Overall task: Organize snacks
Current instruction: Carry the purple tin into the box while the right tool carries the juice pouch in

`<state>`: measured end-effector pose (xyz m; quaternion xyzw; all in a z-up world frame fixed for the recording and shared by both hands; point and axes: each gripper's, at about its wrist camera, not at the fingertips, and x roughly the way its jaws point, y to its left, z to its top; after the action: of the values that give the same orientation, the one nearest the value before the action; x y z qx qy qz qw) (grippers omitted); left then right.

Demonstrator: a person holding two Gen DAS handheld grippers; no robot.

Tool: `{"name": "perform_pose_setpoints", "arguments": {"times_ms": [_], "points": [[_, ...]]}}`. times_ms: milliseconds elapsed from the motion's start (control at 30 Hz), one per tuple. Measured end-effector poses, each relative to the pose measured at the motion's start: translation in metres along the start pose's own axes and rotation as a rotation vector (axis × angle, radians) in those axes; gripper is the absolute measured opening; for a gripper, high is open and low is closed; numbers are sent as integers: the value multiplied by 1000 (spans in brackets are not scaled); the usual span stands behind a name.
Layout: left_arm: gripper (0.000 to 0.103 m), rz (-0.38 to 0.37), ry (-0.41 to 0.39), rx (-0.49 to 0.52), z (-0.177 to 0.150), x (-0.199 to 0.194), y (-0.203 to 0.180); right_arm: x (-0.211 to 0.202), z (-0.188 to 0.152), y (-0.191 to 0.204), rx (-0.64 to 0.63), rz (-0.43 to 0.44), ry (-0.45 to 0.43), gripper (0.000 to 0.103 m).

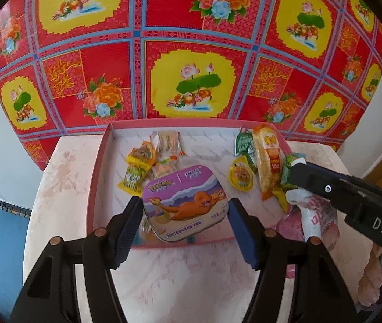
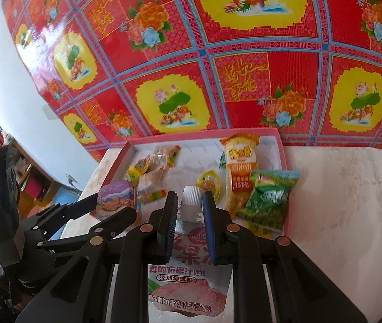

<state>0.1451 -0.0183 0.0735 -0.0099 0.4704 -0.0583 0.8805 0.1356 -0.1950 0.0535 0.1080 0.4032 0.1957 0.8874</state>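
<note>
Purple mint tin (image 1: 185,202) is pinched in the left gripper (image 1: 185,212) over the pink tray's (image 1: 96,167) near edge, right gripper (image 2: 190,210) clamps the jelly pouch (image 2: 188,263); lower both gently, then release.

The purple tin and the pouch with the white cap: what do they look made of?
The purple tin, held in the left tool, looks like painted metal: rigid rounded corners, rolled rim, glossy print. The pouch, in the right tool, looks like soft printed plastic film, and its ribbed cap like hard plastic.
</note>
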Motion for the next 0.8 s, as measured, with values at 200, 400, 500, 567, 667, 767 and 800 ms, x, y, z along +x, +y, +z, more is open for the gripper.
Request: {"name": "perform_pose_setpoints", "arguments": {"times_ms": [200,400,500,567,667,767,800], "points": [[69,15,-10,4,14,14,1,14,12,-9,29,-8,-10,20],[69,22,-19,2,25,26,3,27,22,-13,37,-19,-27,20],[69,31,-14,0,26,34,5,32,26,-16,39,-25,-36,20],[69,33,-9,-5,26,39,6,36,27,-17,38,-33,-40,20],[69,34,0,-11,26,48,8,44,29,-18,33,-40,-41,20],[69,37,15,-16,25,57,11,51,30,-18,31,-45,-37,20],[69,37,19,-17,25,59,11,53,30,-18,30,-47,-38,20]]}}
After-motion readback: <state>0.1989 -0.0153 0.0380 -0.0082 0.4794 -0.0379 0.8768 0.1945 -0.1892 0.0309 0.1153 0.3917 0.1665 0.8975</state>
